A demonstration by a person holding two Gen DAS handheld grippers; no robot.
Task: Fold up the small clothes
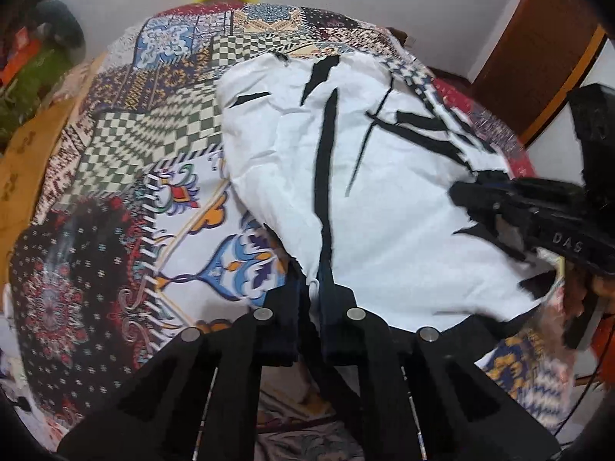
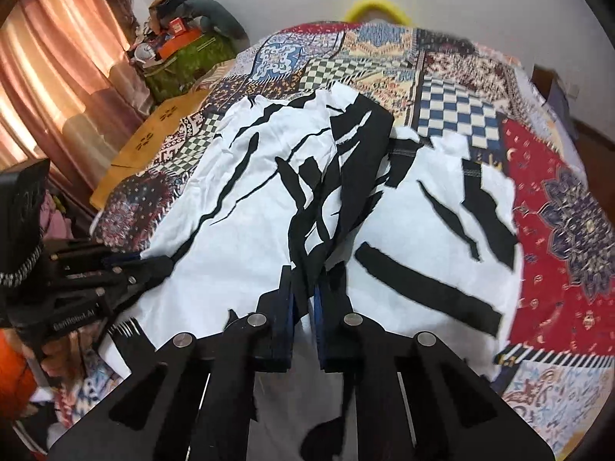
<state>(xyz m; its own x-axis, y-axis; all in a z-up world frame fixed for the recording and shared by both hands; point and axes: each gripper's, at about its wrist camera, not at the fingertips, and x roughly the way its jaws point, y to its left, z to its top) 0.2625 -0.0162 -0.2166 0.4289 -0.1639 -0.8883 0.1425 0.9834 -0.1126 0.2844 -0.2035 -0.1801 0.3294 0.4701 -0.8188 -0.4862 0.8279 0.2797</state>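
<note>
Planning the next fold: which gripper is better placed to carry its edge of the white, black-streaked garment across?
Judging loosely, neither: left gripper and right gripper both pinch the near hem of the white, black-streaked garment; lift together.

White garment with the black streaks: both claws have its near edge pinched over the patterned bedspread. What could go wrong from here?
1. The left claw holds only a thin bit of the white garment's hem, so it may slip out when lifted.
2. The middle of the garment is already bunched into a ridge; folding over it could set a crooked crease.
3. The patterned bedspread lies directly beneath, so a low pass might drag it.
</note>
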